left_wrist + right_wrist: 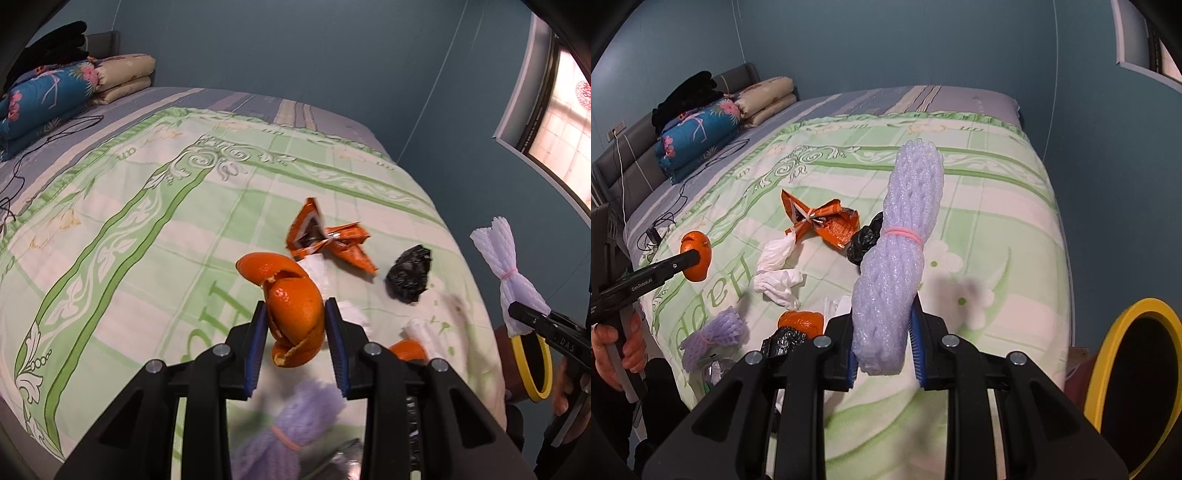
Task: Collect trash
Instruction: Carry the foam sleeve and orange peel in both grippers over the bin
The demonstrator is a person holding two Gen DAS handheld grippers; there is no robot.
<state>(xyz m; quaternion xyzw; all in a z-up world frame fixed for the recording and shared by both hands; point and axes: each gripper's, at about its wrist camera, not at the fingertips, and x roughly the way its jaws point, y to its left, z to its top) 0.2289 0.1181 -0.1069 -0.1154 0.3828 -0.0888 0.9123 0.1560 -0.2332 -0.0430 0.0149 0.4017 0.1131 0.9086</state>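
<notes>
My left gripper (295, 325) is shut on an orange peel (291, 314) and holds it above the bed; it also shows in the right wrist view (696, 256). My right gripper (882, 332) is shut on a pale purple foam net bundle (897, 251) tied with a pink band, held up over the bed near a yellow-rimmed bin (1137, 384). On the quilt lie an orange wrapper (823, 218), white tissues (777, 269), a black bag (866, 240), another orange peel (801, 323) and a second purple foam net (714, 334).
The bed has a green and white quilt (979, 229). Folded blankets and pillows (698, 136) are stacked at the headboard, with a black cable (683, 192) beside them. A teal wall and a window (565, 122) stand beyond the bed.
</notes>
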